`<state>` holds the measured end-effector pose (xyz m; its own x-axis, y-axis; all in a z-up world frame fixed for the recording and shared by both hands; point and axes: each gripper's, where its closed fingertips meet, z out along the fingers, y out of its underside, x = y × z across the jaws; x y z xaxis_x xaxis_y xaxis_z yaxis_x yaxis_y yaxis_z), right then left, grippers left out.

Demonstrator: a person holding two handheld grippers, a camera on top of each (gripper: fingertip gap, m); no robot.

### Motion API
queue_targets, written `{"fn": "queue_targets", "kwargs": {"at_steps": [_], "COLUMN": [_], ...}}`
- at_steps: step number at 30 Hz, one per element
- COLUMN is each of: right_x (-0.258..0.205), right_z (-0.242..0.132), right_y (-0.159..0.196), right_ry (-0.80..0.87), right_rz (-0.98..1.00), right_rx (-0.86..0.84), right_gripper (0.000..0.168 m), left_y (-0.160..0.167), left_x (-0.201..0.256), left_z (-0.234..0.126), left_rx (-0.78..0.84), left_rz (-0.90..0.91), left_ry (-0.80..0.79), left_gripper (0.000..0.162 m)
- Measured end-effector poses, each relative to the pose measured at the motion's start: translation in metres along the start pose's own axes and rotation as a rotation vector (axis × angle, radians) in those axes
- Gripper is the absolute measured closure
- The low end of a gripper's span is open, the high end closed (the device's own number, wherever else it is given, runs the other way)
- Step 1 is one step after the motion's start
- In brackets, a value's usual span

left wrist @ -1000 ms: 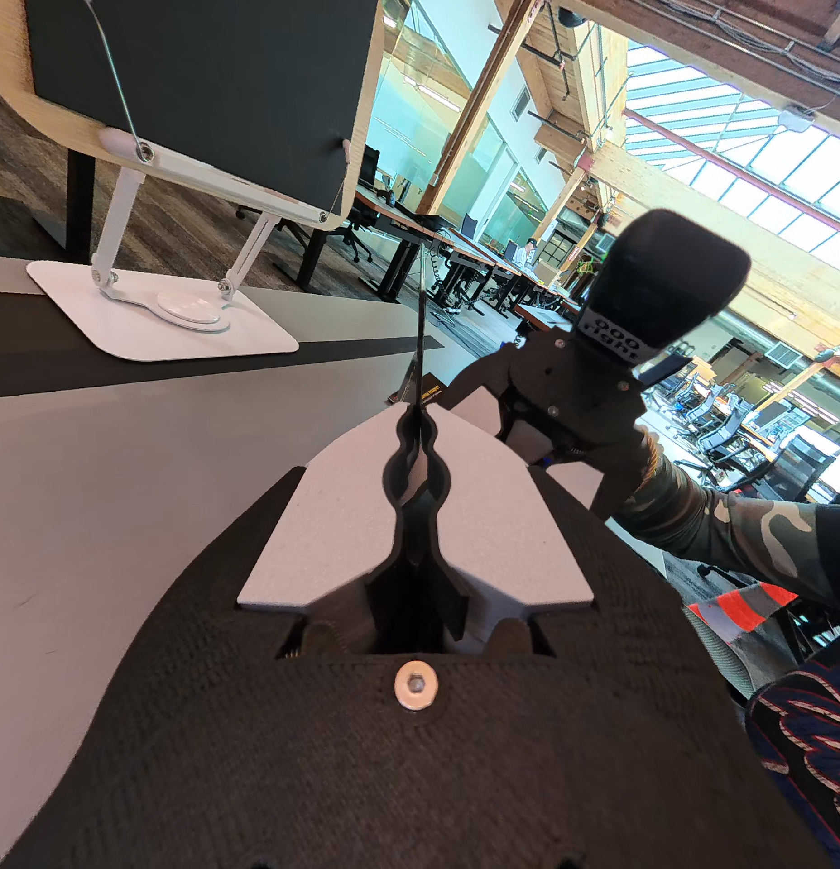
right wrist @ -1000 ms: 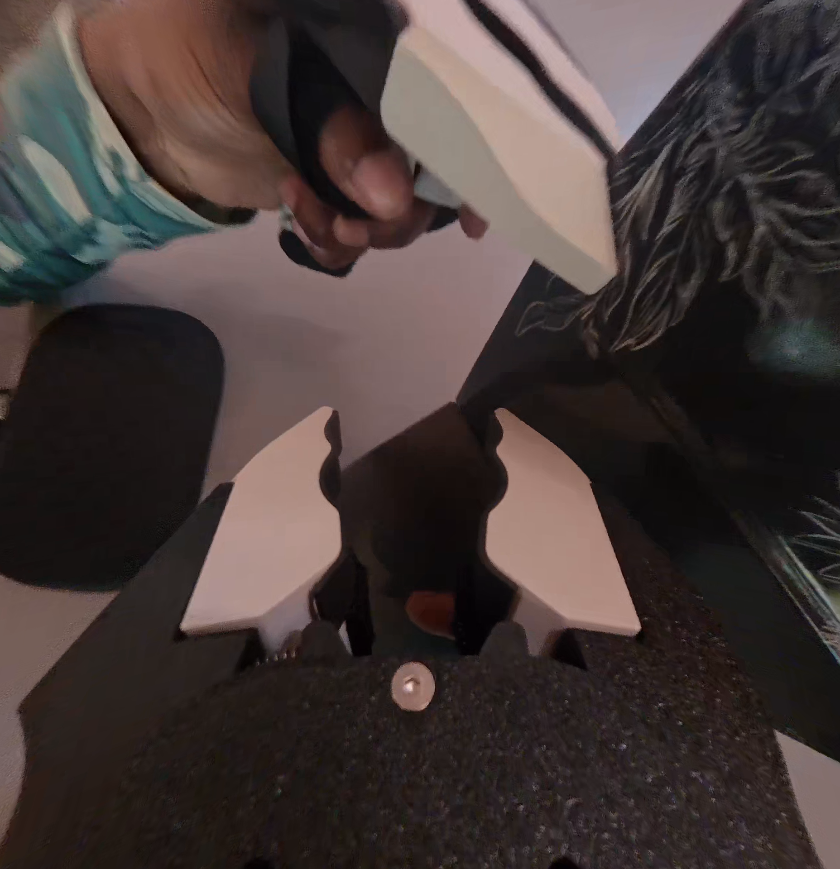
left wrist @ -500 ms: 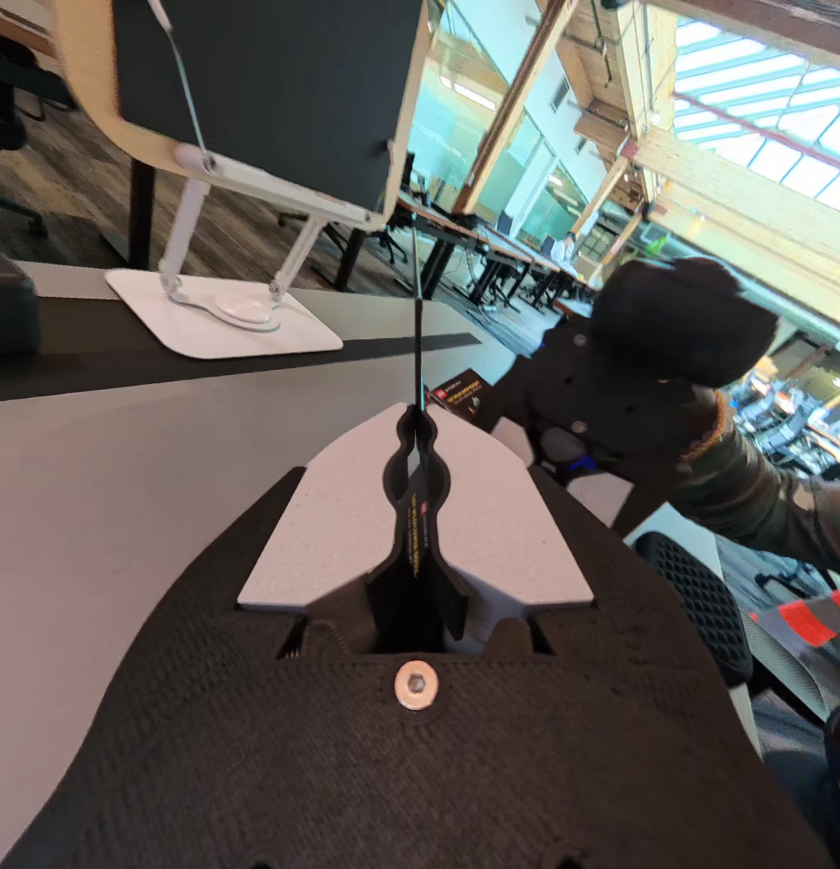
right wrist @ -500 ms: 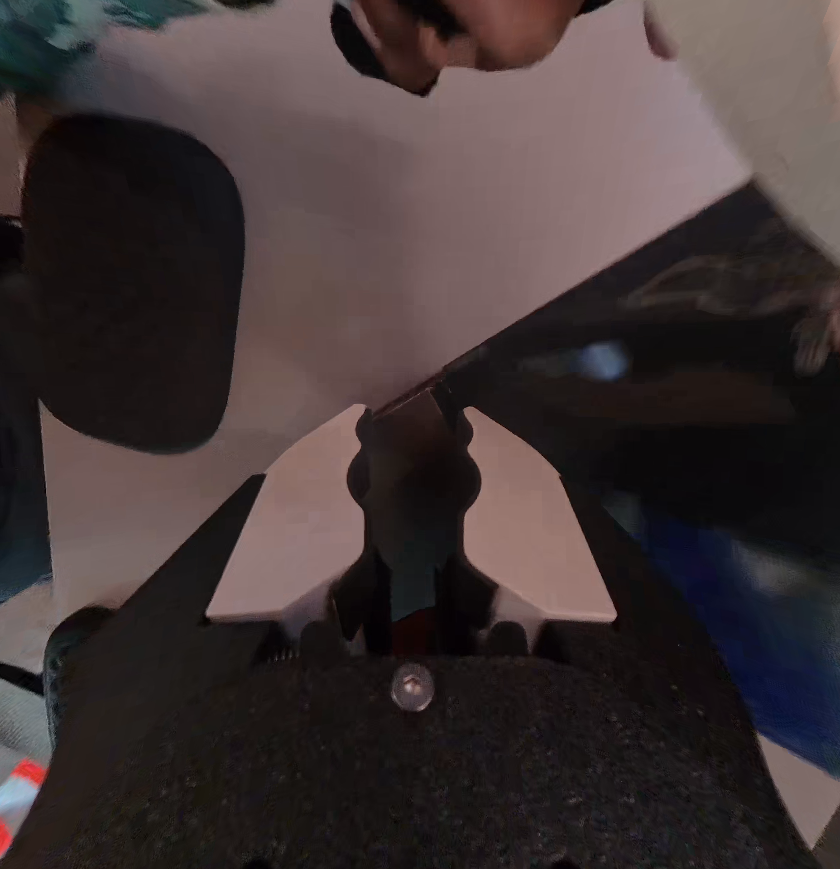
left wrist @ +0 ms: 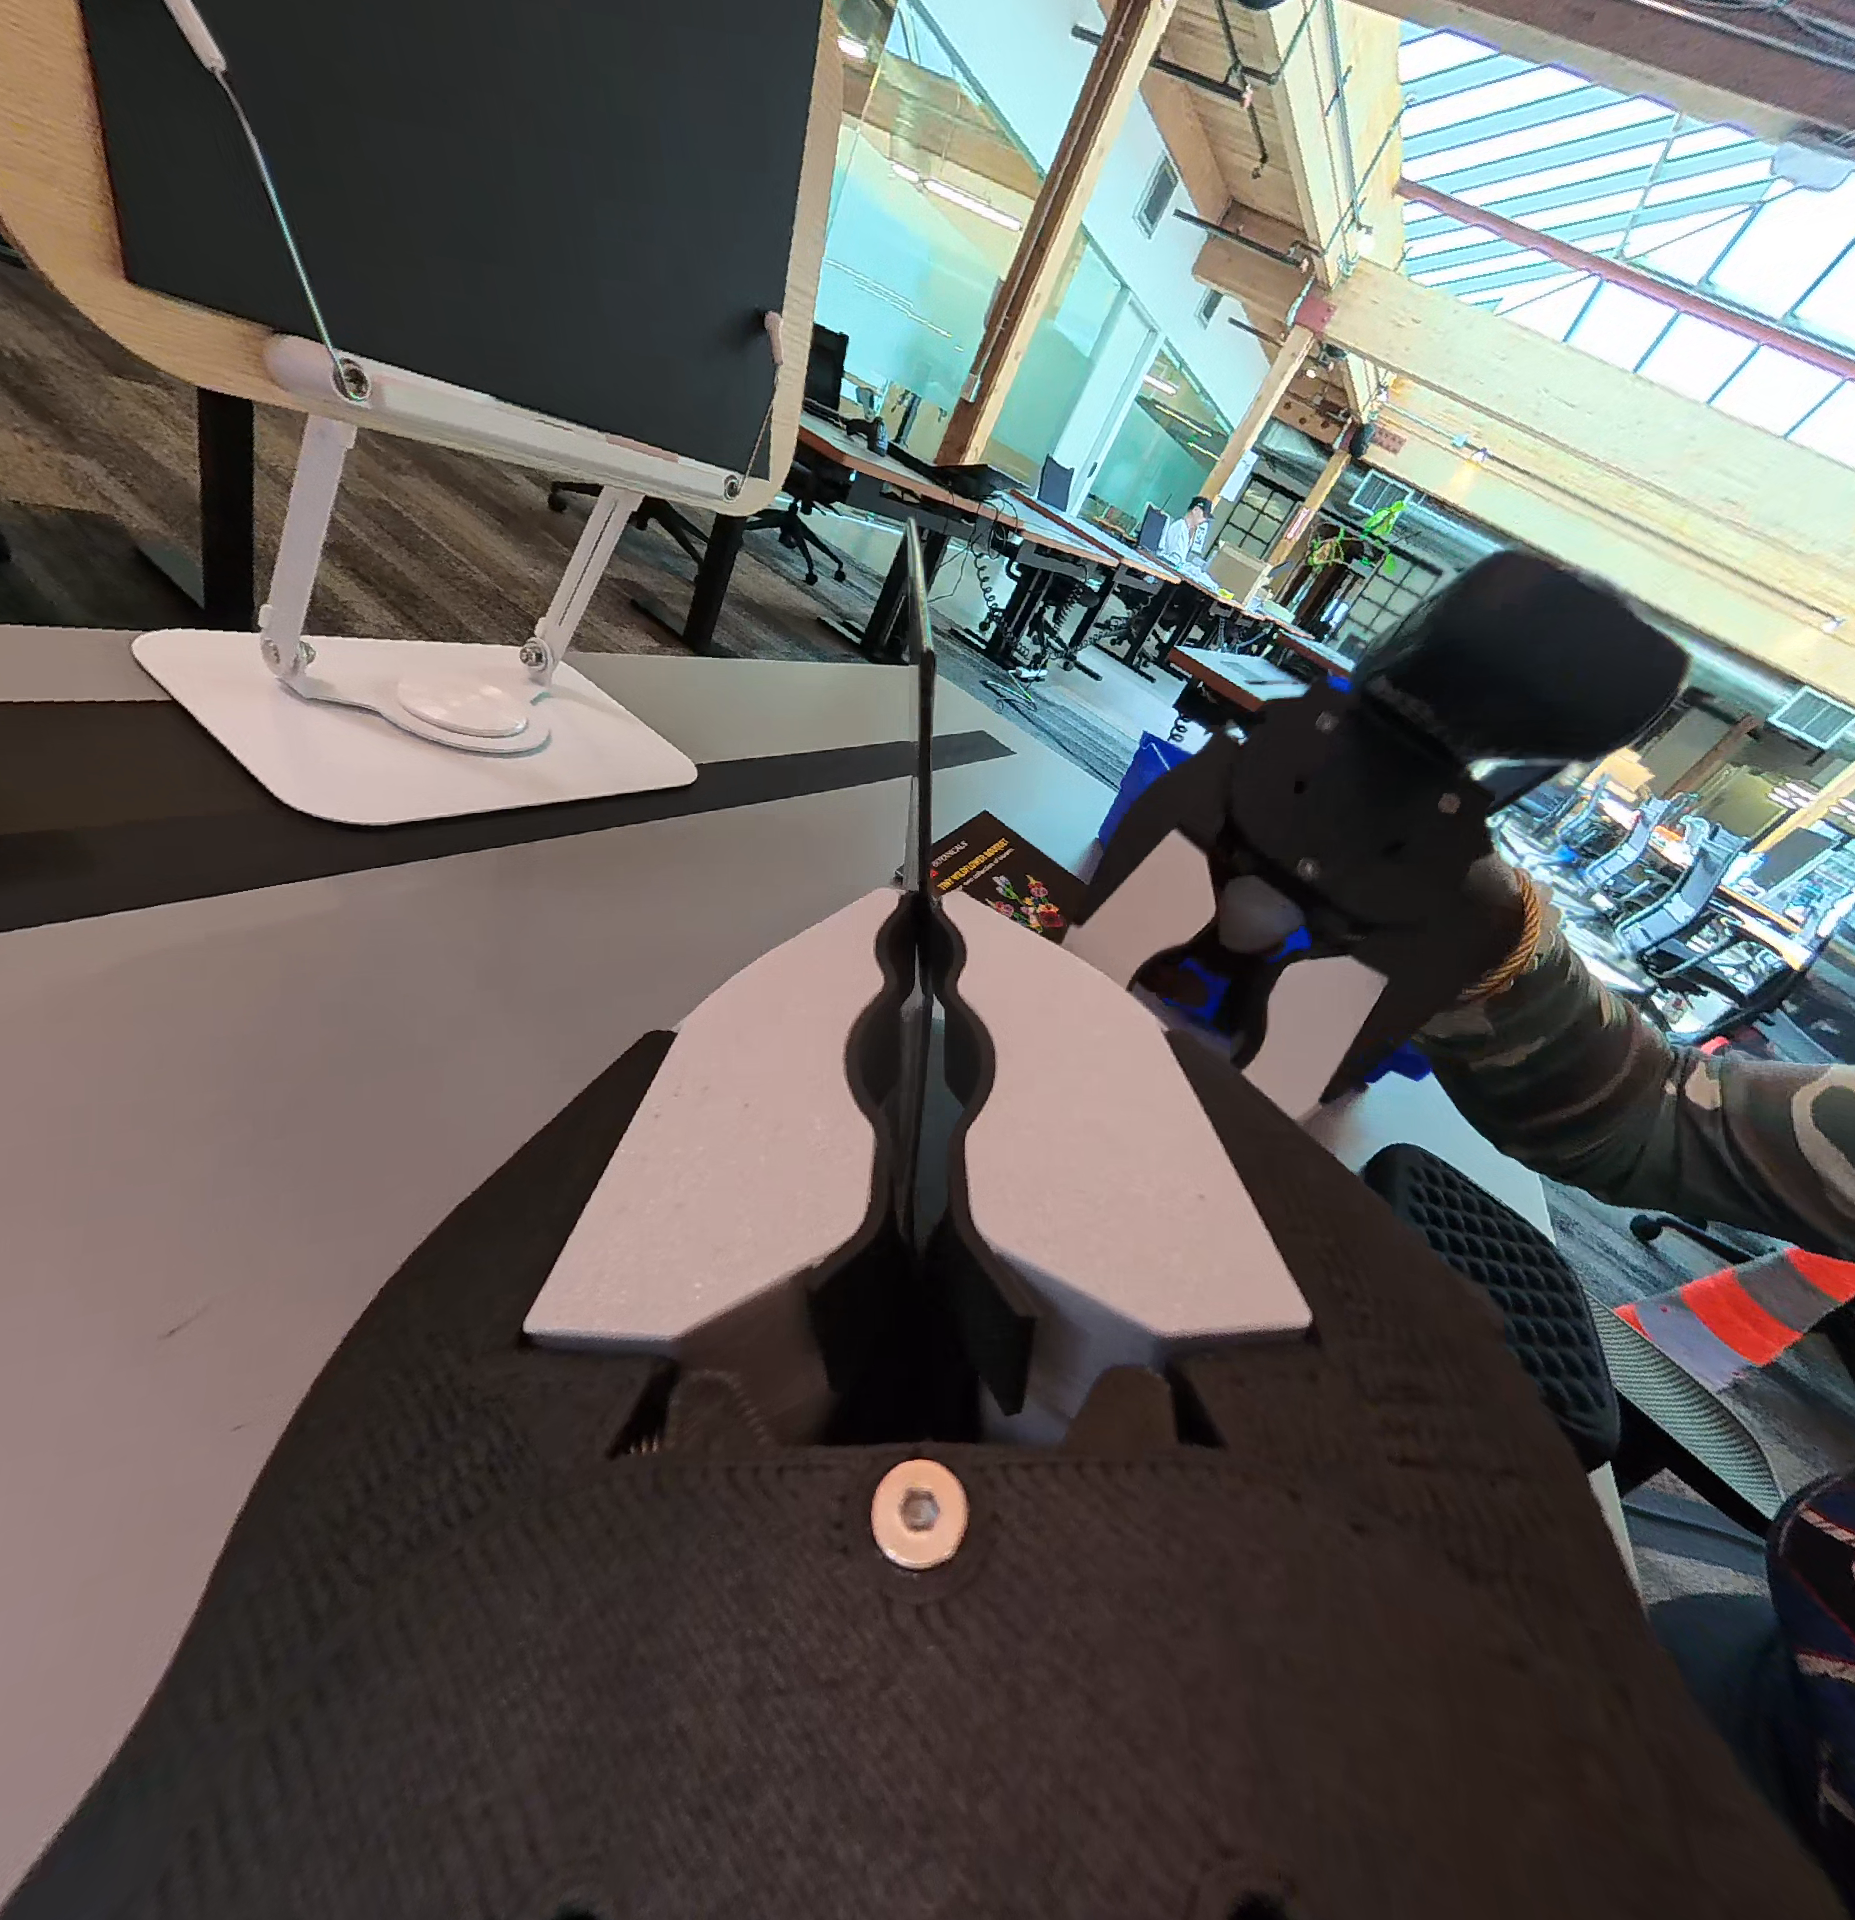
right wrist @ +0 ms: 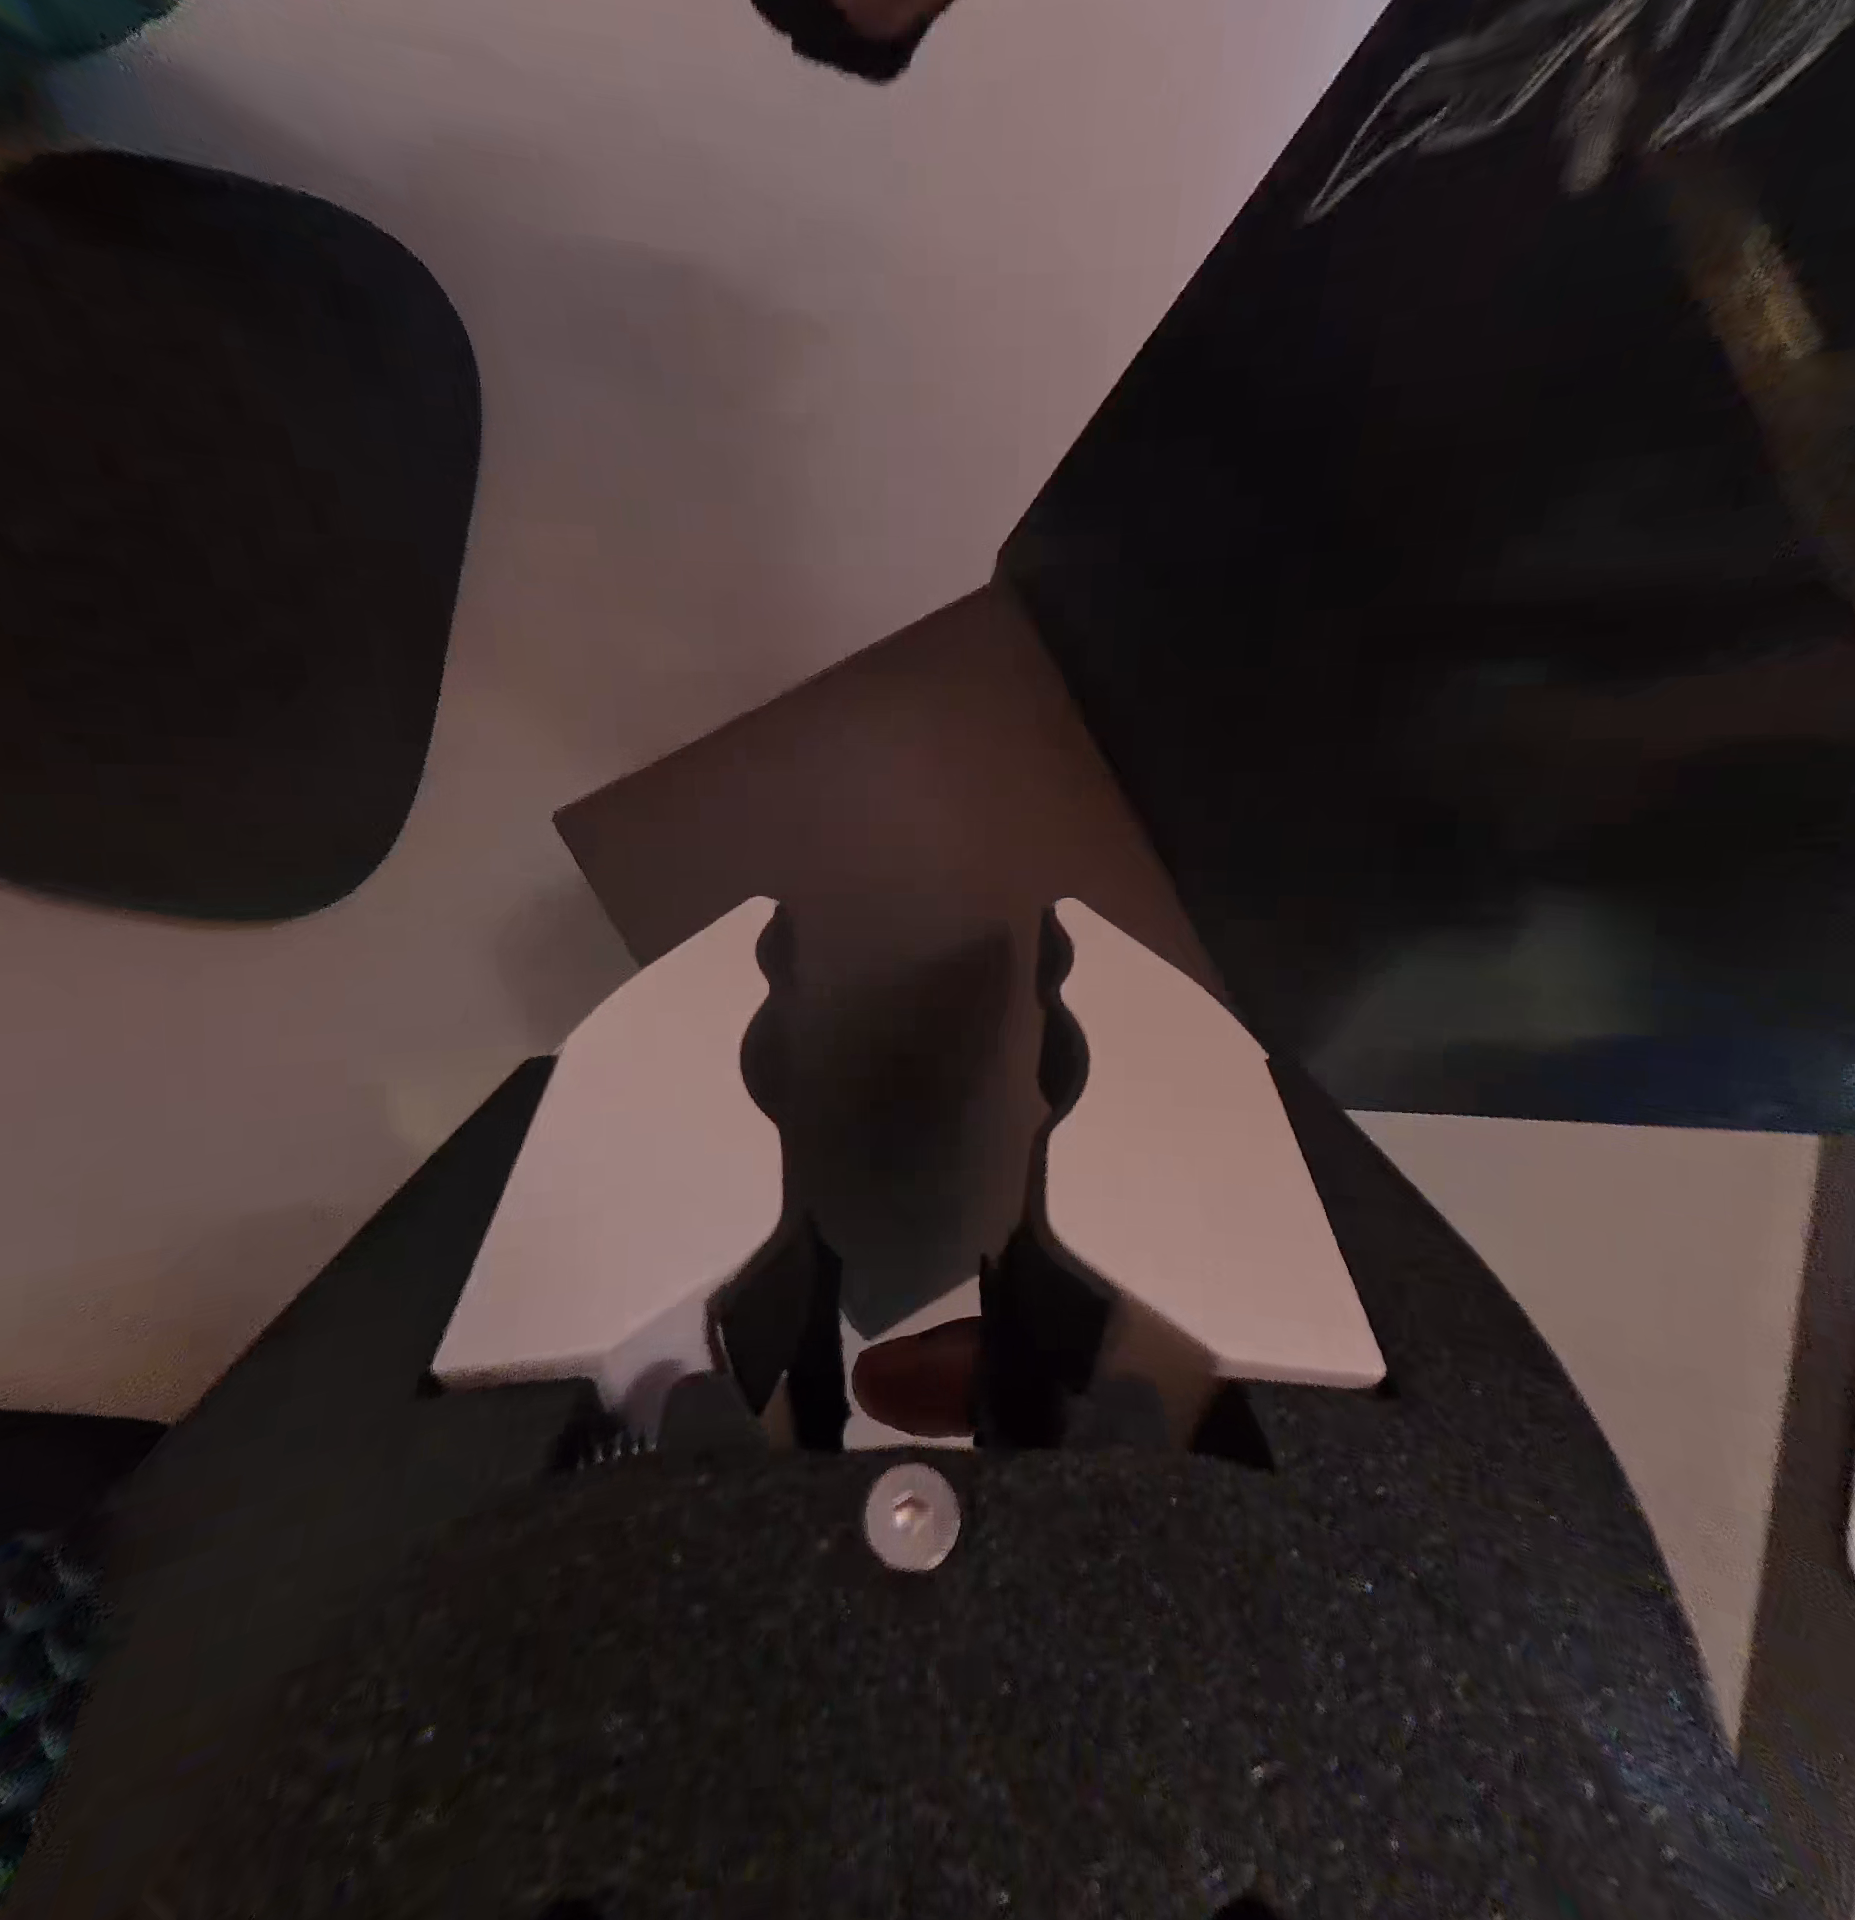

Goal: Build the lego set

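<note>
My left gripper (left wrist: 918,909) is shut on a thin black cardboard panel (left wrist: 915,727), seen edge-on and standing up past the fingertips. Just beyond lies the black lego box (left wrist: 990,878) with its printed flowers, on the grey table (left wrist: 279,1039). My right gripper (left wrist: 1203,997) shows at the right of the left wrist view, pointing down at the box. In the right wrist view the right gripper (right wrist: 915,914) is open. A brown cardboard flap (right wrist: 881,790) lies under the gap between its fingers, joined to the dark box (right wrist: 1422,623) at the right.
A white stand (left wrist: 414,727) holding a dark board stands at the back left of the table. A black mesh chair (left wrist: 1494,1278) is off the table's right edge. A black rounded shape (right wrist: 175,520) lies at the left in the blurred, dim right wrist view. My right fingertips sit around 12 centimeters from my left ones.
The hand and left gripper have left the top of the right wrist view. The brown flap has folded out under my right gripper's fingers. My left gripper stays shut on the panel.
</note>
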<state>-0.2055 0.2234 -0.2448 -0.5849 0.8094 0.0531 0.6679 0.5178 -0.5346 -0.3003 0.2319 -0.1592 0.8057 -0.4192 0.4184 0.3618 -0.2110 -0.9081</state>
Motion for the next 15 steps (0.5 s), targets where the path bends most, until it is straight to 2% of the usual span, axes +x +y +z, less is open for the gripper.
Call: {"fn": "queue_targets", "kwargs": {"at_steps": [13, 15], "right_x": [-0.01, -0.016], "right_z": [0.029, 0.022], "right_y": [0.014, 0.015], "right_ry": [-0.012, -0.052], "right_rz": [0.061, 0.063], "right_rx": [-0.051, -0.035], "right_gripper": [0.12, 0.111], "left_y": [0.0, 0.0], "left_x": [0.004, 0.003], "left_z": [0.001, 0.0], "left_rx": [0.001, -0.003], "left_rz": [0.023, 0.031], "left_ry": [0.002, -0.002], "left_gripper": [0.16, 0.16]}}
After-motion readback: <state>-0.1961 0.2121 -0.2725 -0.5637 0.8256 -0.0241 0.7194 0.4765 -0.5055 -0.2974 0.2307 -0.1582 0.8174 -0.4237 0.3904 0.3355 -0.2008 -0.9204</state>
